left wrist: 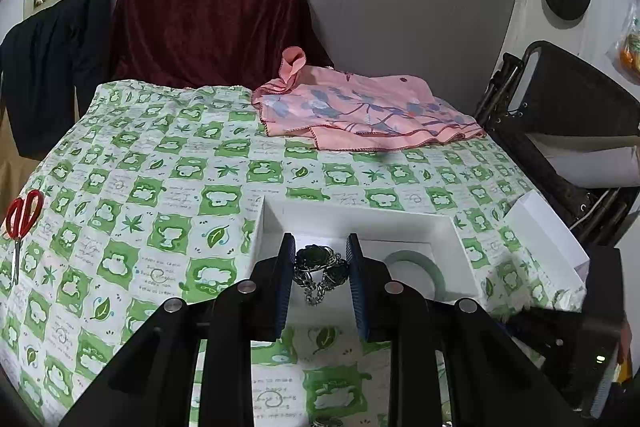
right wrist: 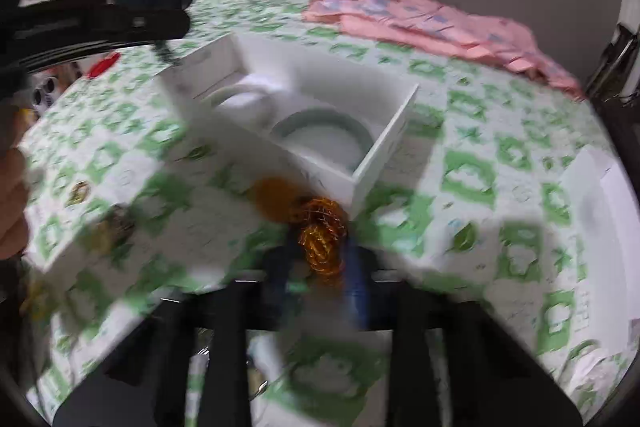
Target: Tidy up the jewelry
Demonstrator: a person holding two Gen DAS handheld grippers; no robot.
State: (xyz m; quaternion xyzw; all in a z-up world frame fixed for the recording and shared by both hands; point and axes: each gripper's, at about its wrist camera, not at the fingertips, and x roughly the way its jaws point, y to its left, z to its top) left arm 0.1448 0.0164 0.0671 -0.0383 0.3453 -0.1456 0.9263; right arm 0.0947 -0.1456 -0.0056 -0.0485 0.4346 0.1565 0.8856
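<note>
Left wrist view: dark metal bracelet (left wrist: 320,269) clamped between the left tongs (left wrist: 320,267), blue pads (left wrist: 285,283) pressing its two sides, held above the near-left part of the white box (left wrist: 360,217). Long axis running side to side between the pads, loose chain end (left wrist: 314,297) hanging down toward the camera. Pale green bangle (left wrist: 416,267) lying flat in the box just to the right. Box resting on the green-checked desk (left wrist: 160,187), lid (left wrist: 548,247) off to the right, pink scarf (left wrist: 360,115) farther back, red scissors (left wrist: 22,215) at the left edge.

Right wrist view, heavily blurred: right tongs (right wrist: 322,259) closed on a coppery-gold chain tangle (right wrist: 322,239), just outside the near wall of the box (right wrist: 384,155). Tangle bunched, roughly upright between the pads; true axis not readable through the blur.

Likely risks: dangling chain end snagging on the box wall or draping over the bangle on release; thin openwork slipping from the pads if grip eases too early; gold tangle catching the near wall if lifted too low; both tongs crowding the same small box and knocking it askew.
</note>
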